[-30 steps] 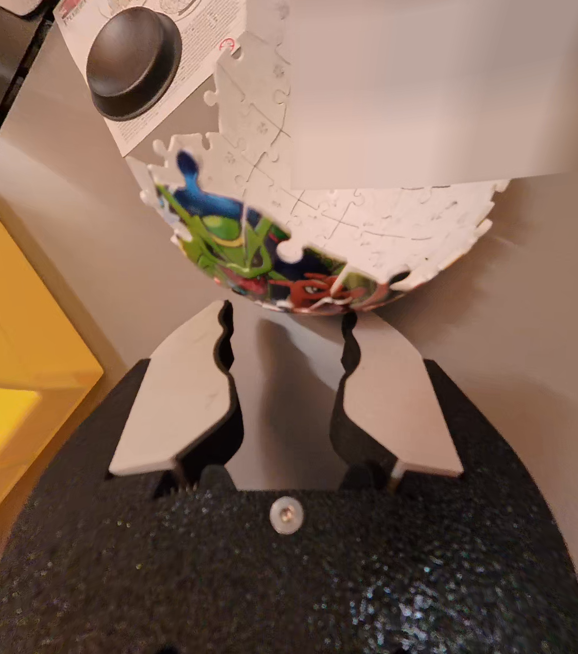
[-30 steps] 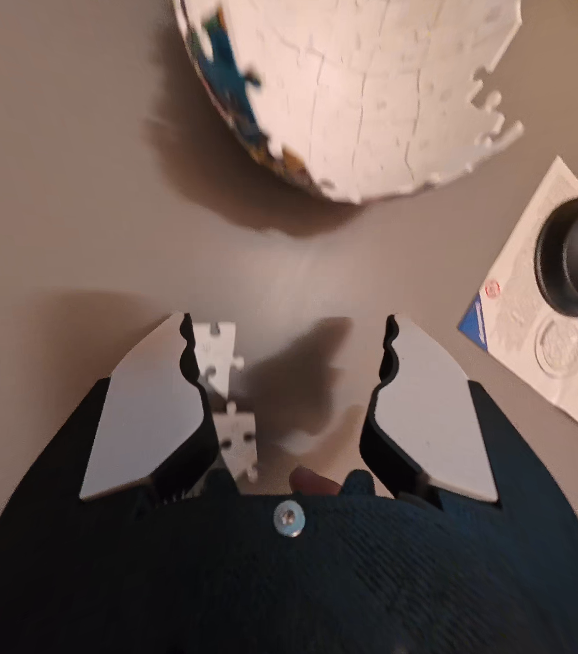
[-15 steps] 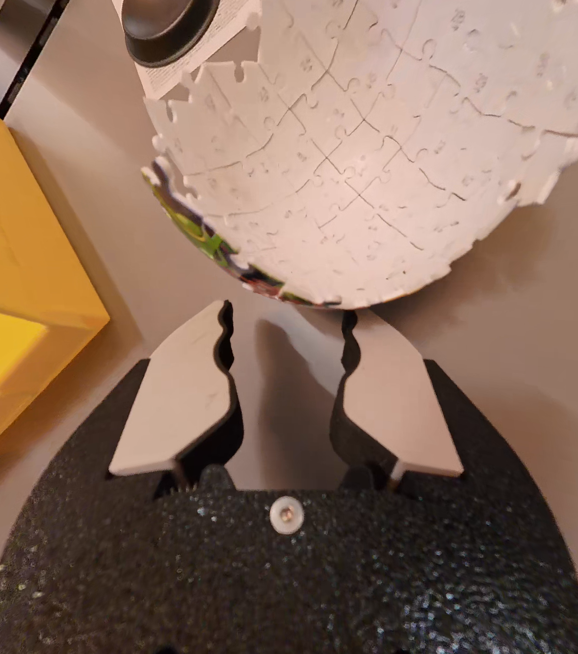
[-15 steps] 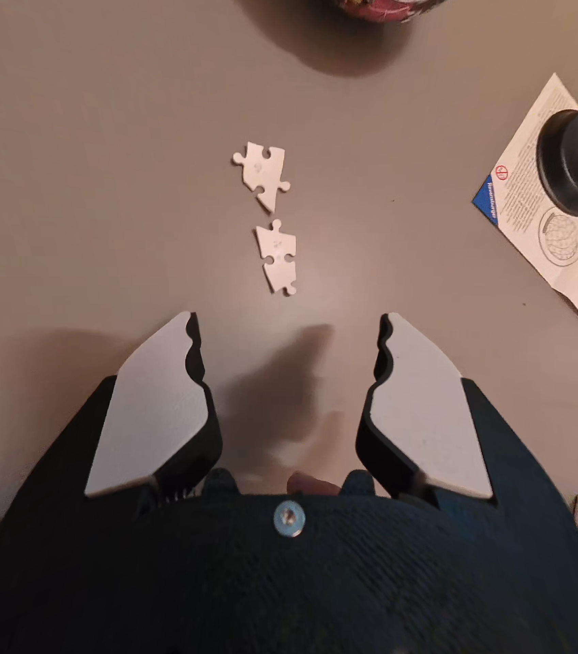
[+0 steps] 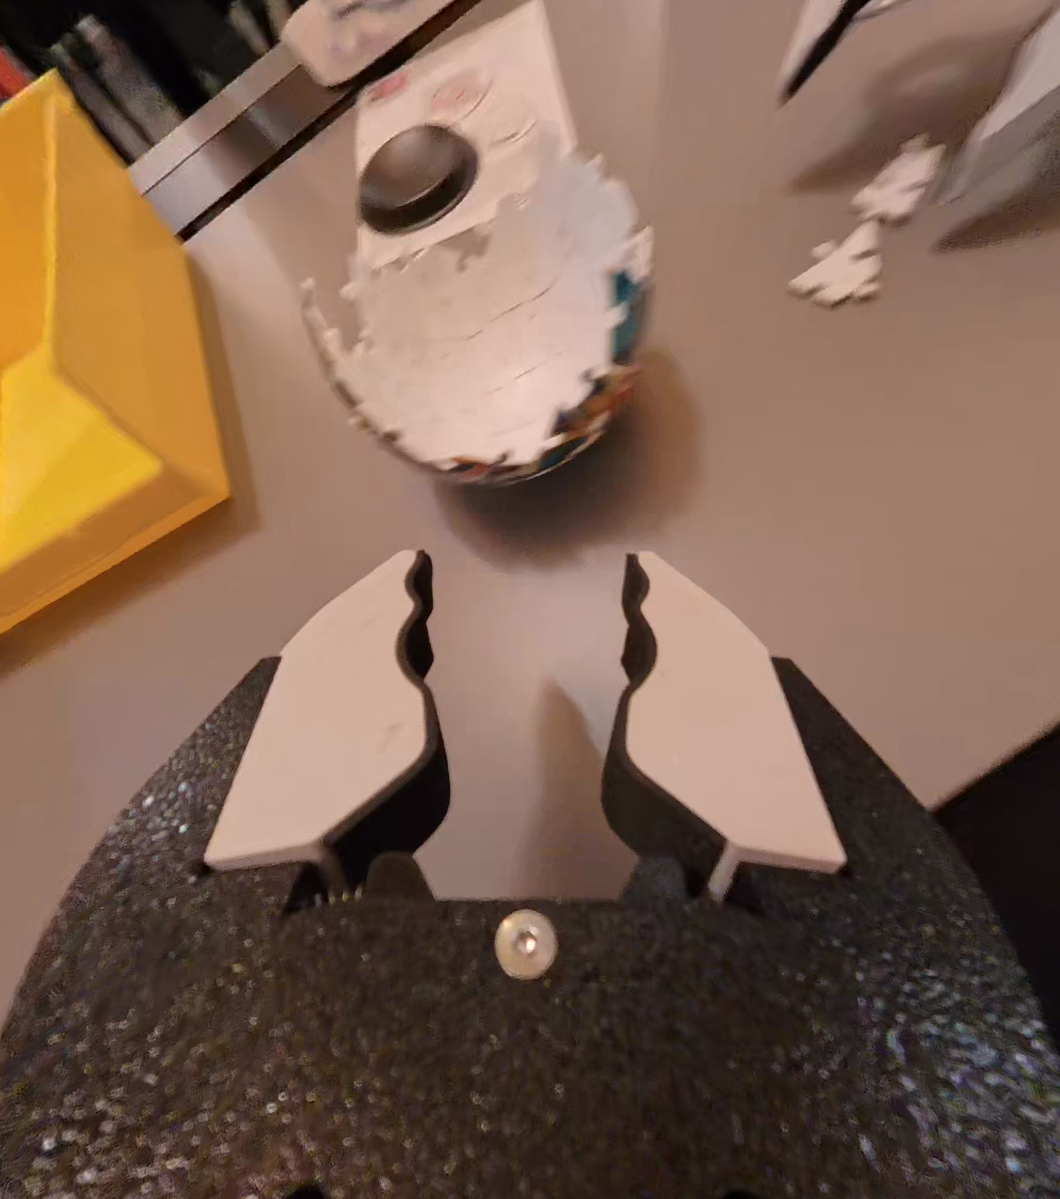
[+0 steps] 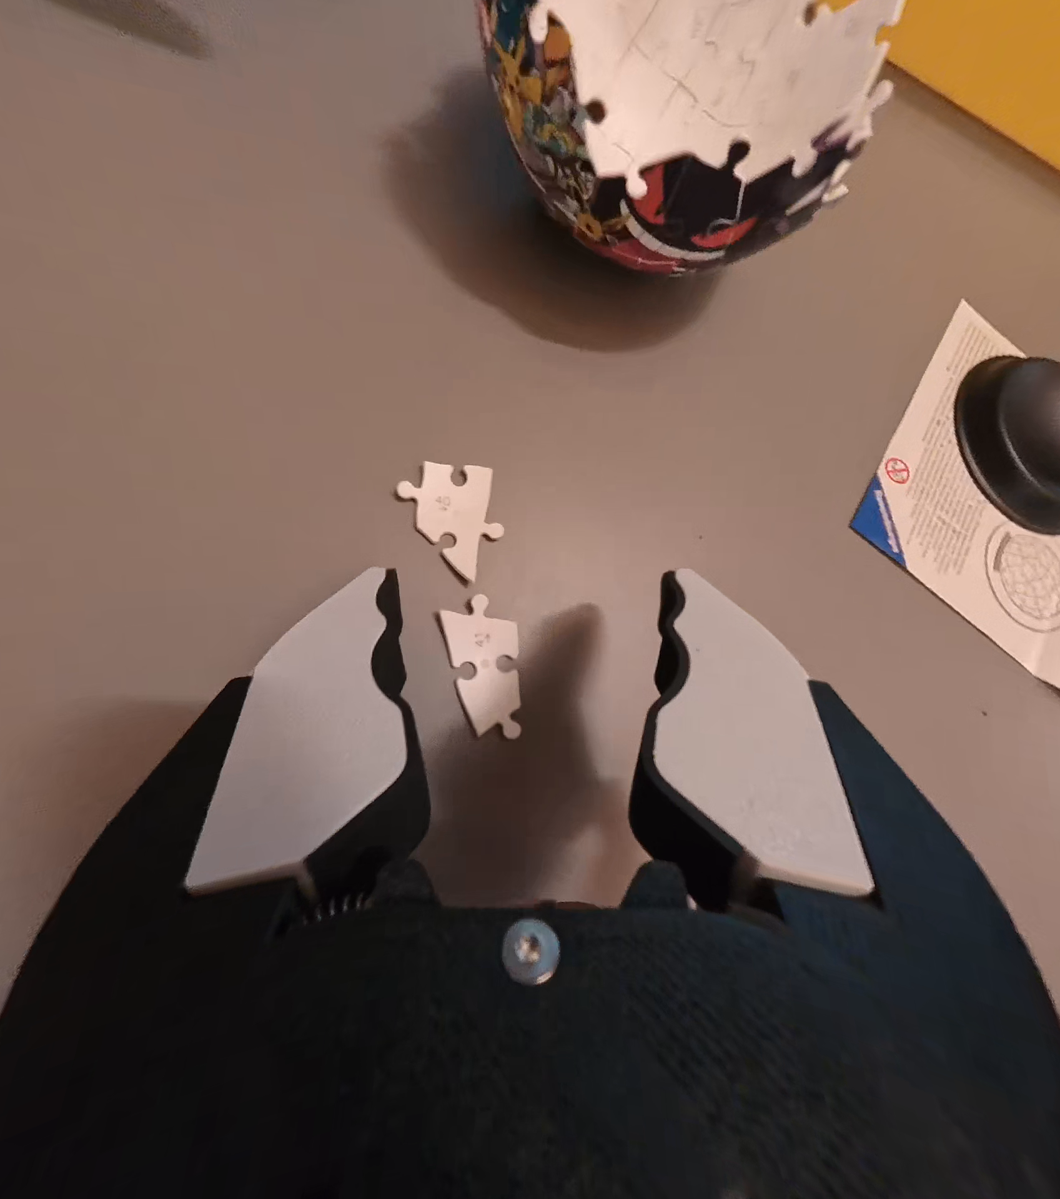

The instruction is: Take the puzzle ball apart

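Half-dismantled puzzle ball (image 6: 696,123) sitting on the grey tabletop (image 6: 189,324), open side up so the white inner faces show, colourful print round the outside, jagged rim where bits are gone. Right tool (image 6: 527,577) hovering over the tabletop, spread wide and holding nothing. 2 loose white puzzle pieces lying face down just ahead of and between its fingers: farther piece (image 6: 452,516) near the left fingertip, nearer piece (image 6: 488,665) right behind it, apart by a small gap. Off to the right, a printed instruction leaflet (image 6: 942,519) with a black round stand (image 6: 1040,441) parked on it. Left tool (image 5: 527,564) also spread, empty, well short of the ball (image 5: 481,350), pretty blurry from that side. Same leaflet (image 5: 501,97) and stand (image 5: 413,175) just behind the ball there, yellow bin (image 5: 73,363) to the left, the 2 loose pieces (image 5: 858,227) smeared at upper right under the tip of the other tool.
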`<state>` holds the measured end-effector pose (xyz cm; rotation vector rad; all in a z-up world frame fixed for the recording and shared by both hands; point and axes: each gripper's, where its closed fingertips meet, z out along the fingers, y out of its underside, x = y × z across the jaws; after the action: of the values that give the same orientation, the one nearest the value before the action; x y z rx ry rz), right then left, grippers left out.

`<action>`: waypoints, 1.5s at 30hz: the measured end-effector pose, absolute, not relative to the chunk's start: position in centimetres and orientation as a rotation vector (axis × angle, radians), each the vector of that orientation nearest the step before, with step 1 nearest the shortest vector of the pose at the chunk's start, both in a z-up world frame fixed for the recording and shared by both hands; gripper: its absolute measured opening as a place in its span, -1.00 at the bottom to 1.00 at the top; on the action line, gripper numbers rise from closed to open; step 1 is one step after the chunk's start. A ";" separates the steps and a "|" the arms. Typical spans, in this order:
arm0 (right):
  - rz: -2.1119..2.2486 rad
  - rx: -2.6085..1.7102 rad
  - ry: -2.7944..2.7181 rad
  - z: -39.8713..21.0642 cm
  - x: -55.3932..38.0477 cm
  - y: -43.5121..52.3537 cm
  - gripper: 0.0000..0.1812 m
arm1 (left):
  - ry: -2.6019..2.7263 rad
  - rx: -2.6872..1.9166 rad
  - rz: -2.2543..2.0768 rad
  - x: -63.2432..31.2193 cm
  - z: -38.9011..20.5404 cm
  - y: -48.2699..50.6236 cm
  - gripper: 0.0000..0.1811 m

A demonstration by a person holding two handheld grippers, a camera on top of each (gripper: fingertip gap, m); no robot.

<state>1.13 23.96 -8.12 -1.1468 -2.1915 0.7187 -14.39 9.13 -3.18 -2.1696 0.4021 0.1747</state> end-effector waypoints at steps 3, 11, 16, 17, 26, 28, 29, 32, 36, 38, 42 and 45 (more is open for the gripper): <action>0.703 -1.117 -2.227 -8.7 1.3 23.6 -0.22 | 0.440 -2.128 -0.012 -8.8 -2.5 9.5 -0.39; 0.705 -1.135 -2.216 -9.3 1.2 24.1 -0.47 | 0.605 -2.110 -0.100 0.4 -3.6 13.2 -0.55; 0.710 -1.091 -2.227 -9.0 0.9 23.4 -0.48 | 0.442 -2.181 -0.043 0.3 -4.5 15.3 -0.53; 0.703 -1.078 -2.230 -9.1 0.8 23.3 -0.47 | 0.429 -2.192 -0.027 0.2 -4.7 15.5 -0.51; 0.683 -1.054 -2.242 -9.7 0.1 22.4 -0.42 | 0.336 -2.174 -0.025 0.1 -5.2 16.2 -0.53; 0.696 -1.062 -2.247 -9.8 0.2 22.3 -0.45 | 0.320 -2.171 -0.036 0.0 -5.2 16.2 -0.53; 0.709 -1.068 -2.249 -9.8 0.2 22.3 -0.48 | 0.314 -2.168 -0.044 0.0 -5.1 16.2 -0.54; 0.754 -1.087 -2.254 -10.0 0.2 22.0 -0.61 | 0.299 -2.174 -0.044 -0.3 -5.2 16.2 -0.54; 0.782 -1.085 -2.298 -10.3 0.5 21.4 -0.92 | 0.305 -2.174 -0.046 -0.1 -5.2 16.2 -0.54; 0.763 -1.061 -2.302 -10.3 0.5 21.4 -0.93 | 0.308 -2.182 -0.038 -0.2 -5.4 16.1 -0.54; 0.725 -1.028 -2.291 -10.2 0.6 21.7 -0.87 | 0.310 -2.181 -0.046 0.0 -5.3 16.0 -0.53; 0.695 -1.084 -2.223 -9.6 0.3 22.9 -0.46 | 0.320 -2.179 -0.033 -0.1 -5.2 15.7 -0.53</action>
<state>0.29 22.89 -9.60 -1.0835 -2.2228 0.6951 -0.07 15.75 -5.24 -2.1794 0.3204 -0.0331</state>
